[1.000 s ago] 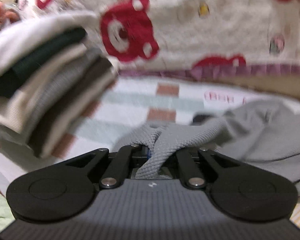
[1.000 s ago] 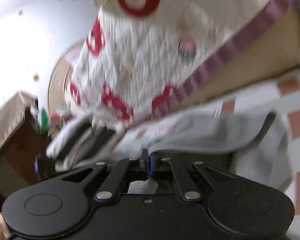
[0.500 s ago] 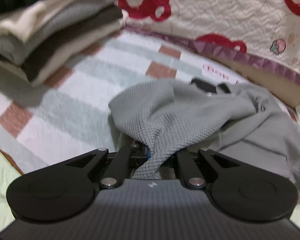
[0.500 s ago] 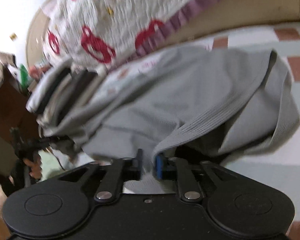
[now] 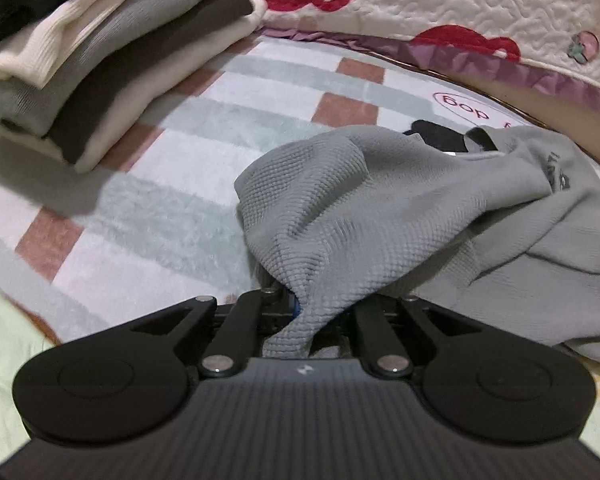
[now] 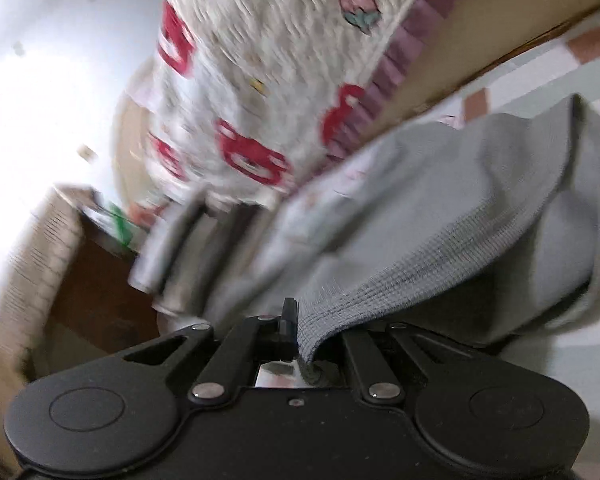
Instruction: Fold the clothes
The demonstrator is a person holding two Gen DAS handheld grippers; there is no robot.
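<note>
Sinking back onto the checked blanket (image 5: 228, 128), the grey top (image 5: 380, 208) now slumps just beside the folded stack (image 5: 100, 60). Left gripper (image 5: 300, 308) pinches its waffle-knit fabric; right gripper (image 6: 300, 336), blurred, seemingly clamps its ribbed hem (image 6: 400, 272), having loosened briefly, suggesting a re-grip before folding.

Right gripper (image 6: 298, 330) jaws clamping grey garment (image 6: 440, 216) ribbed hem, bear-print quilt (image 6: 268, 72) behind

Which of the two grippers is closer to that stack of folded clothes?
Left. The left gripper, clamping the grey waffle-knit garment, has the stack of folded clothes close ahead to its left. From the right gripper, the stack looks farther off, though blurred.
</note>
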